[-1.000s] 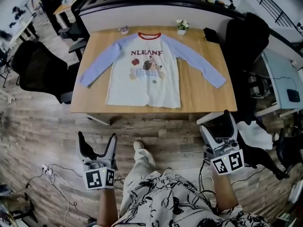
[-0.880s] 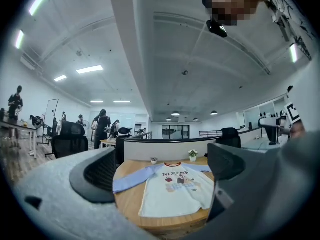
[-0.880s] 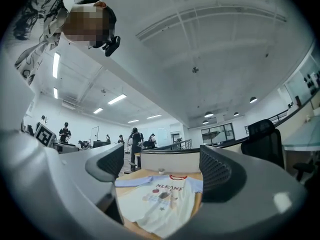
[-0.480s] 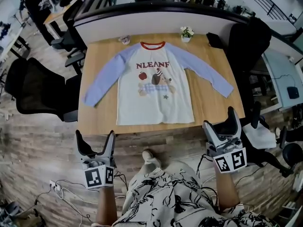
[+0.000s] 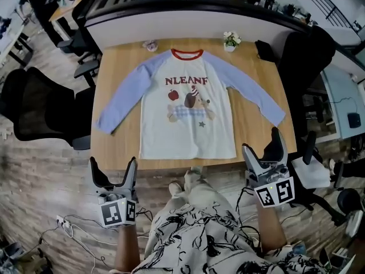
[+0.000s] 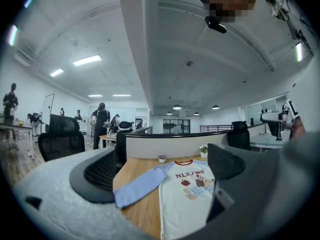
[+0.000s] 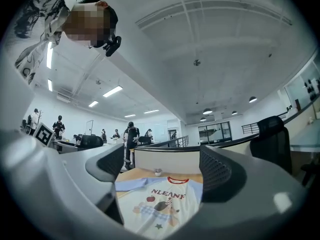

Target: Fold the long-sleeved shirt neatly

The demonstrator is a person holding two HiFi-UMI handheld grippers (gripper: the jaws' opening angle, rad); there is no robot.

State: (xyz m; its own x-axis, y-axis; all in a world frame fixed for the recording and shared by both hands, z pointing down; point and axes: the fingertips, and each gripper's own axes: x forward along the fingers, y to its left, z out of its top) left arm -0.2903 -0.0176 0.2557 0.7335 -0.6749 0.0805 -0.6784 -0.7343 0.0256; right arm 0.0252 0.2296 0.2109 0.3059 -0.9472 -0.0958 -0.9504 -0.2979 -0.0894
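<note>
Wooden table (image 5: 117, 144) in an open office, with a curved partition behind its far edge

Long-sleeved shirt (image 5: 188, 116) lies flat on the tabletop, front up. Its red collar is at the far side and its hem is close to the near edge. Both lilac sleeves are spread out and slant back toward you. The cuff on your left ends near the table's left edge, and the other ends near the right edge. The chest print reads NLEANF above a cartoon picture

Small potted plant (image 5: 231, 40) stands at the far edge, near the shoulder on your right. A small pale object (image 5: 151, 45) sits near the other shoulder

Your left gripper (image 5: 113, 167) hovers over the floor just short of the table's near left corner. Its jaws are spread wide with nothing between them, and its own view looks up the table at the sleeve and body

Your right gripper (image 5: 262, 144) hangs at the near right corner, also gaping wide and empty, with the shirt ahead of it and untouched

Black office chair (image 5: 34, 110) to the left of the table, and a second dark chair (image 5: 302, 53) to the right

Cables (image 5: 74, 227) trail on the plank floor beside your left arm
</note>
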